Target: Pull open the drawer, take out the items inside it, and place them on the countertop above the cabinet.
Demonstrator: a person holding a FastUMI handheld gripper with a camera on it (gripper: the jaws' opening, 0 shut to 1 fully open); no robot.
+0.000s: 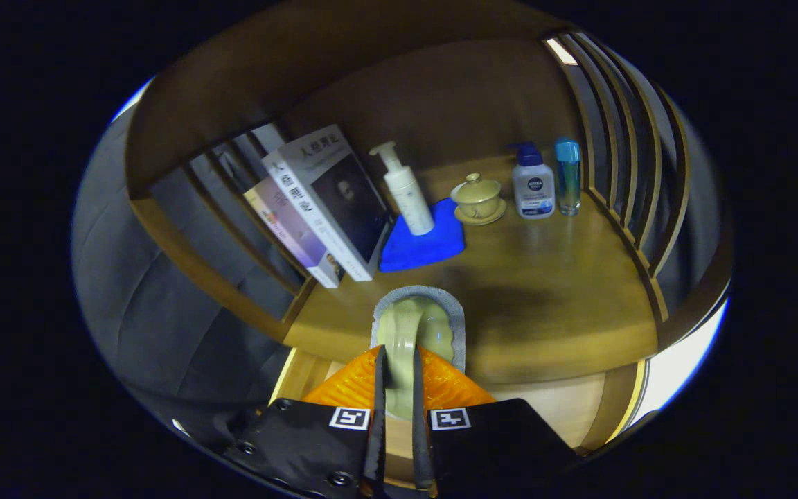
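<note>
Gripper view, looking forward along my tongs [399,388]: the two fingers are clenched close together on the rim of a pale green ceramic dish [413,333], pinching its edge from both sides. A grey felt coaster [451,305] shows behind the dish; I cannot tell whether it is carried along or lies on the wood. I judge the rim grip keeps the dish steady while it is carried up from the drawer.

Just under and ahead of the fingertips runs the front edge of the wooden countertop [544,305], so the dish hangs at the lip of the surface, not clearly set down yet. Beyond the fingers, well apart, stand leaning books [323,201], a white pump bottle [406,190] on a blue cloth [420,249], a lidded tea cup on its saucer [479,197], a lotion bottle [533,184] and a blue-capped bottle [568,177]. They crowd the back, leaving bare wood near the front for this dish.

My tongs point level and forward, slightly down toward the counter edge.
</note>
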